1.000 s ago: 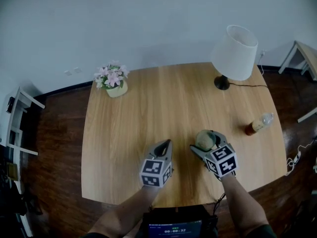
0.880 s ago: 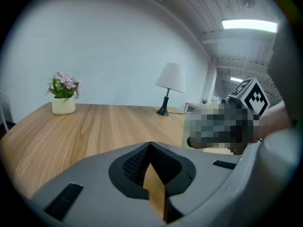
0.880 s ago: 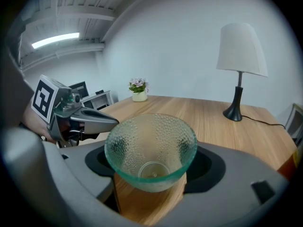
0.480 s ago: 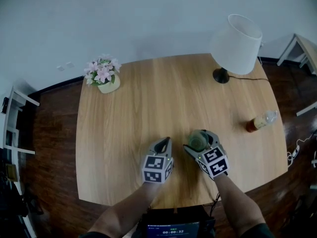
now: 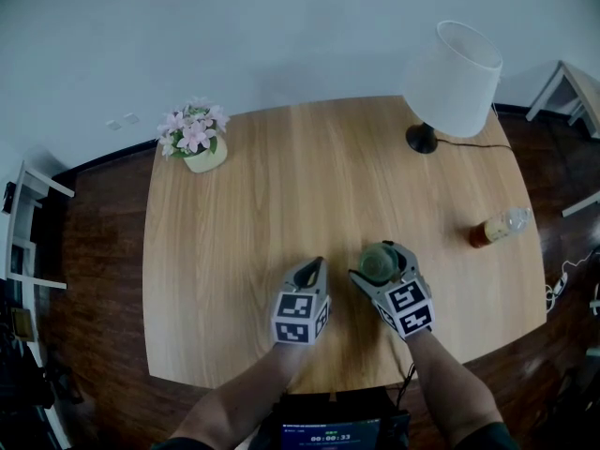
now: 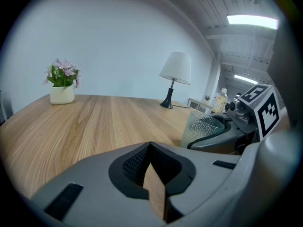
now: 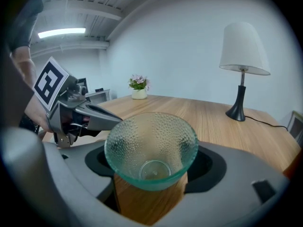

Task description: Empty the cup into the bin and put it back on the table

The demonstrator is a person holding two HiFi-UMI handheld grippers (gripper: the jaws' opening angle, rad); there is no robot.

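- Both grippers have sunk a little toward the near edge of the table over the last second, and the cup (image 7: 150, 148) has stayed between the same jaws throughout.
- It is one cup of green-tinted, dimpled glass, upright, with nothing visible inside it. It sits near the table's near edge, right of centre; whether its base touches the wood I cannot tell.
- The right gripper (image 5: 381, 264) is clamped on it, one jaw on each side of the wall below the rim.
- Likely handling: light when empty, stiff and brittle. The dimples give some bite, but the tapered wall could slide in a loose grip. Mid-wall, across the widest part the jaws can span, looks the best hold, and it should be set down gently.
- The left gripper (image 5: 313, 270), just left of the cup, has its jaws together on nothing.
- Count: one table (image 5: 262, 204), one lamp (image 5: 455, 78) at the far right, one pot of pink flowers (image 5: 195, 143) at the far left, and one bottle (image 5: 497, 226) lying at the right edge. No bin is in view.
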